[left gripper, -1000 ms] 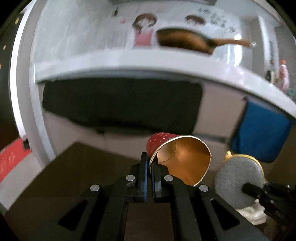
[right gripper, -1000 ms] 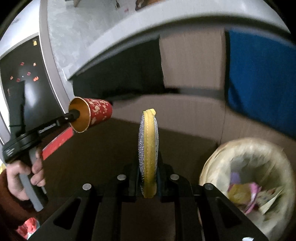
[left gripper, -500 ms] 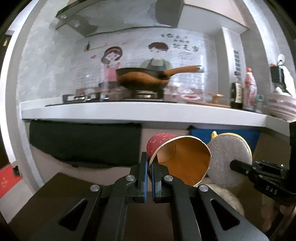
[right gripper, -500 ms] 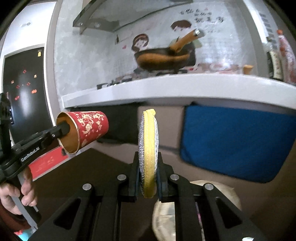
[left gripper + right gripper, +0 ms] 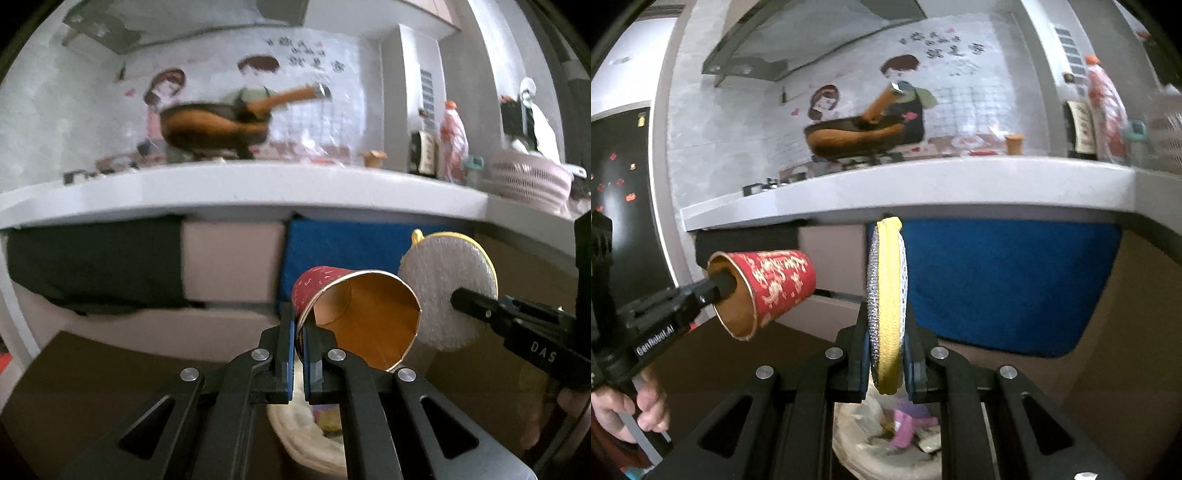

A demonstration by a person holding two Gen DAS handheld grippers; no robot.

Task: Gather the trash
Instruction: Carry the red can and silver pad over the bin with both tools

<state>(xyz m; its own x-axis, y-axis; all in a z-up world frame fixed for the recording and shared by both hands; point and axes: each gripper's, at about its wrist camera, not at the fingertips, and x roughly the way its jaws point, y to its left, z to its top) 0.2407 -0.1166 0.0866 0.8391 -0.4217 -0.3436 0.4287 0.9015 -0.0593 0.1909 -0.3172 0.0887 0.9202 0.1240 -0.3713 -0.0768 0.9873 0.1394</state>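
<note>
Kitchen floor: we've got the cup (image 5: 354, 317) and scrubber (image 5: 886, 314) pinched in both fingers, bin (image 5: 857, 443) at 6 o'clock; drop remains.

cup (image 5: 354, 314) left of scourer (image 5: 443, 288), bin (image 5: 864, 435) below

Left gripper (image 5: 299, 328): jaws clamped nearly together on the rim wall of a red paper cup (image 5: 354, 314), one finger outside, one inside, cup mouth tipped toward 4 o'clock. Seen from the right wrist view entering at 9 o'clock, handle gripped by a bare hand (image 5: 631, 410) at 8 o'clock. Right gripper (image 5: 886, 332): jaws pressed on both faces of a round scrubbing pad (image 5: 886, 295), held edge-on and upright. Seen from the left wrist view reaching in from 3 o'clock.
</note>
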